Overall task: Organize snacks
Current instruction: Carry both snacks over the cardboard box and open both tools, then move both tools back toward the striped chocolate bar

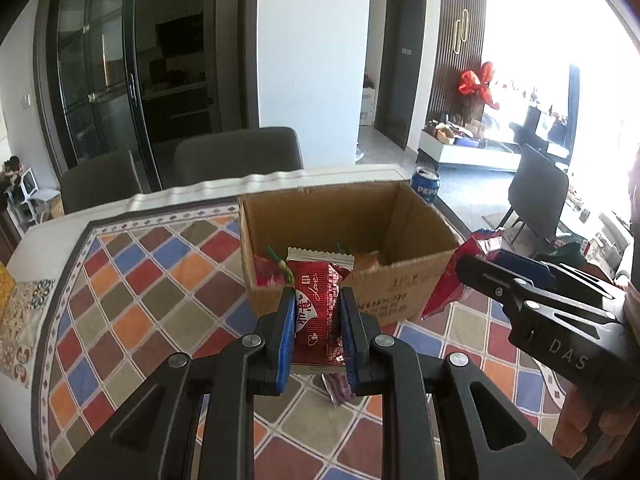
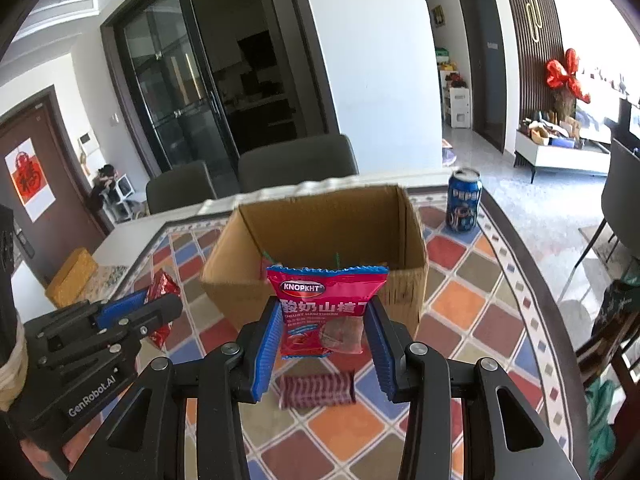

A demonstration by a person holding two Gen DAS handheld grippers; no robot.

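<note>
Just in front of the cardboard box (image 2: 320, 240), which already has a few snacks inside, both grippers clamp a packet each, red wrapper (image 1: 318, 308) left, pink bag (image 2: 326, 312) right, one striped candy (image 2: 318, 390) left on the mat.

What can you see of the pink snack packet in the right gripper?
The pink glossy plastic snack packet hangs upright between the right gripper jaws, which are shut on its sides. It has a blue serrated top edge, a KNOPKHT logo, white Chinese lettering and "yogurt hawthorn" text. It is sealed, slightly crumpled, and held in front of the open brown cardboard box.
</note>
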